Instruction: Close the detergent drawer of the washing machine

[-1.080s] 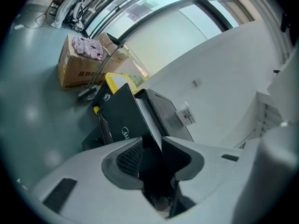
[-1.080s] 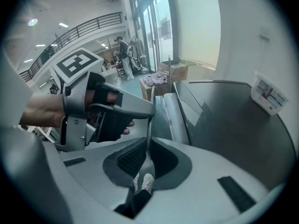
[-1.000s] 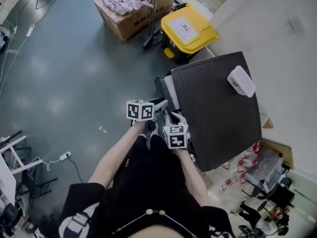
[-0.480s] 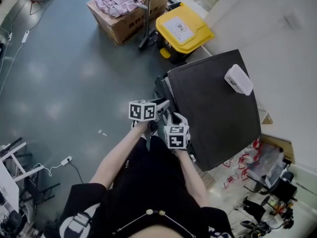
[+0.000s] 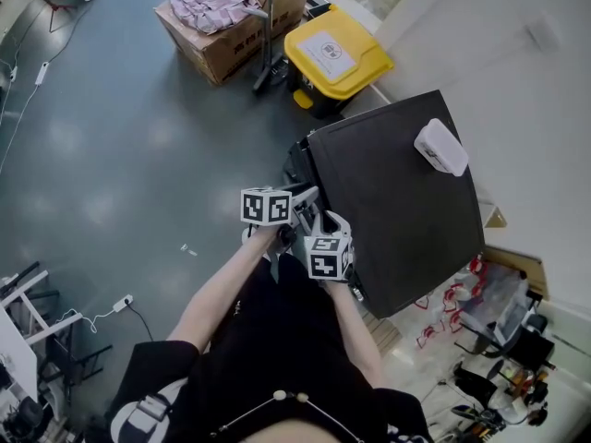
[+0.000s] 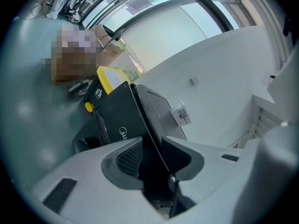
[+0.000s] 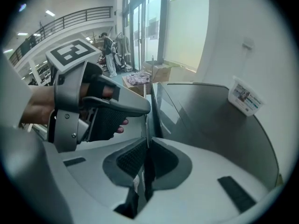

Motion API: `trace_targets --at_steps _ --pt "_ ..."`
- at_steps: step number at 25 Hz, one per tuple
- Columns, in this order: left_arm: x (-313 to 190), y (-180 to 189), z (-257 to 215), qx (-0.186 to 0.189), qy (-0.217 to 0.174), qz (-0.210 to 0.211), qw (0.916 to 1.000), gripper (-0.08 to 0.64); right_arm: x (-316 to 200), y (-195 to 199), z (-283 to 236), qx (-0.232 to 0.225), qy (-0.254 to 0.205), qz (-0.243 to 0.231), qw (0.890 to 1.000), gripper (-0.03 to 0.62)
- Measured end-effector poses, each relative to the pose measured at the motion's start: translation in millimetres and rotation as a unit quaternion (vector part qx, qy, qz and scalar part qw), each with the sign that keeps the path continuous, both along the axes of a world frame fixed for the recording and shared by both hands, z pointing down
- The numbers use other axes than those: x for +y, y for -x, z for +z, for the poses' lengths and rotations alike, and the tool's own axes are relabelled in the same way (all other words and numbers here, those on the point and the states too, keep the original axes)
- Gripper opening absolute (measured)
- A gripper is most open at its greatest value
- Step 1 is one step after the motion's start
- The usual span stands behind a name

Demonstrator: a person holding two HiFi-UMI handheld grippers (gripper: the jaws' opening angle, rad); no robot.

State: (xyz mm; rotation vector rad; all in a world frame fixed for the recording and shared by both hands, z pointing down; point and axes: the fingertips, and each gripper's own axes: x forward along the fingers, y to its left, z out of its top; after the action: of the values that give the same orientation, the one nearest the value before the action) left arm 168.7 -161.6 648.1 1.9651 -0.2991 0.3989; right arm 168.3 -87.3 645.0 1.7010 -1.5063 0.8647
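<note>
A dark washing machine (image 5: pixel 397 201) is seen from above, with a small white box (image 5: pixel 441 148) on its top. The detergent drawer (image 5: pixel 300 162) sticks out from the machine's front at its far corner, and its pale inside shows in the right gripper view (image 7: pixel 168 110). My left gripper (image 5: pixel 305 197) hangs in front of the machine close to the drawer, jaws open and empty (image 6: pixel 152 155). My right gripper (image 5: pixel 323 221) is just beside it, against the machine's front edge. Its jaws stand together with nothing between them (image 7: pixel 147 155).
A yellow-lidded bin (image 5: pixel 337 55) stands just beyond the machine. A cardboard box of clothes (image 5: pixel 231 17) is further on. A power strip with its cable (image 5: pixel 120 301) lies on the grey floor at left. Red-and-white clutter (image 5: pixel 462 307) fills the gap on the machine's right.
The left gripper has edged a little toward the machine's front. The right gripper has tipped slightly and otherwise stays put.
</note>
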Motion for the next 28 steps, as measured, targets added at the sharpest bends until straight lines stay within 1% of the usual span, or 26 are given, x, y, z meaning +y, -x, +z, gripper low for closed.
trace_targets --at_steps 3,4,5,6,10,12,14,16,17,19,21,23,25,26,28 --pt "-1 -6 -1 0.006 0.003 -0.002 1.0 0.129 0 -5 -6 0.039 0.005 -0.022 0.999 0.035" --pt "-2 -8 -2 0.007 0.004 -0.003 1.0 0.129 1 -5 -10 0.059 0.001 -0.028 0.998 0.028" --pt "-2 -9 -2 0.006 0.005 -0.003 1.0 0.129 2 -5 -13 0.076 -0.004 -0.034 0.997 0.003" --pt "-3 -9 -2 0.003 0.004 -0.003 1.0 0.129 4 -4 -15 0.086 -0.008 -0.038 0.996 0.003" --pt "-5 -11 0 0.004 0.008 -0.013 0.9999 0.129 11 -9 -13 0.07 -0.013 -0.025 0.997 0.003" --pt "-5 -12 2 0.003 0.006 -0.015 0.9999 0.129 12 -12 -17 0.063 -0.027 -0.02 0.997 0.003" --pt "-4 -12 2 0.004 -0.003 -0.009 0.9999 0.127 9 -14 -27 0.043 -0.059 -0.014 0.997 0.005" --pt "-6 -11 -3 0.007 -0.029 0.0 0.9996 0.113 2 -15 -48 0.008 -0.113 -0.005 0.994 0.003" --pt "-8 -9 -9 0.007 -0.049 0.002 0.9988 0.104 -1 -16 -62 -0.011 -0.146 -0.001 0.989 0.003" --pt "-16 -4 -30 0.019 -0.095 -0.002 0.9953 0.103 -6 -19 -92 -0.052 -0.21 0.004 0.976 0.003" --pt "-21 3 -64 0.043 -0.149 -0.004 0.9879 0.073 -7 -20 -120 -0.102 -0.268 0.007 0.958 0.002" --pt "-21 14 -103 0.061 -0.213 -0.003 0.9752 0.041 -8 -18 -150 -0.142 -0.315 0.003 0.938 0.002" --pt "-20 30 -141 0.066 -0.286 -0.006 0.9561 0.023 -10 -13 -179 -0.153 -0.353 -0.019 0.923 0.002" --pt "-19 39 -159 0.066 -0.321 -0.009 0.9449 0.017 -11 -9 -192 -0.151 -0.366 -0.033 0.918 0.002" --pt "-12 55 -192 0.065 -0.381 -0.014 0.9222 0.009 -12 1 -213 -0.146 -0.381 -0.065 0.911 0.001"
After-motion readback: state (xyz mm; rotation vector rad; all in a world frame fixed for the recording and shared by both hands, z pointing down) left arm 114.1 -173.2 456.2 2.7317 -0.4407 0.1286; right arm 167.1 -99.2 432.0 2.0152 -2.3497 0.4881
